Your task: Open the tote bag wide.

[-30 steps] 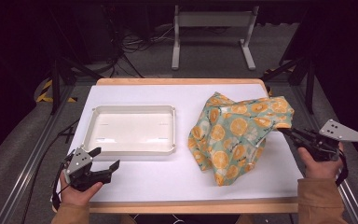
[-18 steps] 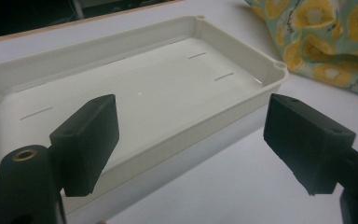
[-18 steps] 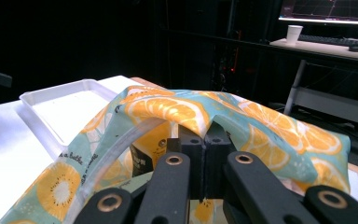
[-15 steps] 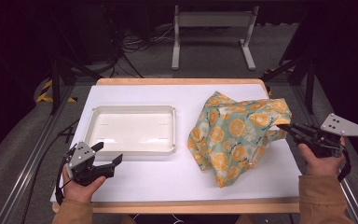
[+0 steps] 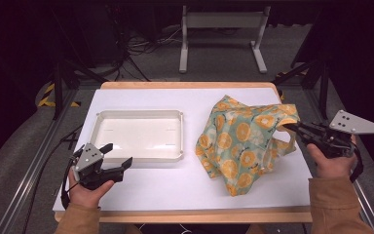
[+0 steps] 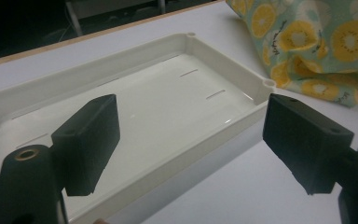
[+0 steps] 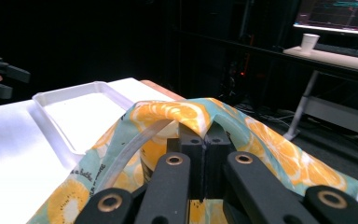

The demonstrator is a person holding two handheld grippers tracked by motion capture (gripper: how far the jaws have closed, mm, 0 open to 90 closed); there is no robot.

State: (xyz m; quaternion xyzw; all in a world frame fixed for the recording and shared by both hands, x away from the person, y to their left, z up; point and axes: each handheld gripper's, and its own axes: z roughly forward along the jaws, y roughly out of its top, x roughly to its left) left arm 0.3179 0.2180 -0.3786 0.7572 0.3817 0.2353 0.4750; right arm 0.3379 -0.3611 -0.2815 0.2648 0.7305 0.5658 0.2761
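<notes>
The right tool [image 5: 292,127] has its jaws pressed together on the right edge of the fruit-print cloth bag [image 5: 241,141], which lies on the right half of the bench [image 5: 175,183]. The white tray [image 5: 139,134] lies to the left of the bag, so I judge the bag must travel leftward. The left tool [image 5: 119,157], spread and empty, is nearer to the tray.

The tray [image 5: 139,135] lay on the left half of the table [image 5: 185,180], and the cloth bag [image 5: 241,141] lay to its right, near but apart. The left gripper [image 5: 117,156] was before the tray's near left corner; the right gripper [image 5: 292,127] was at the bag's right edge.
</notes>
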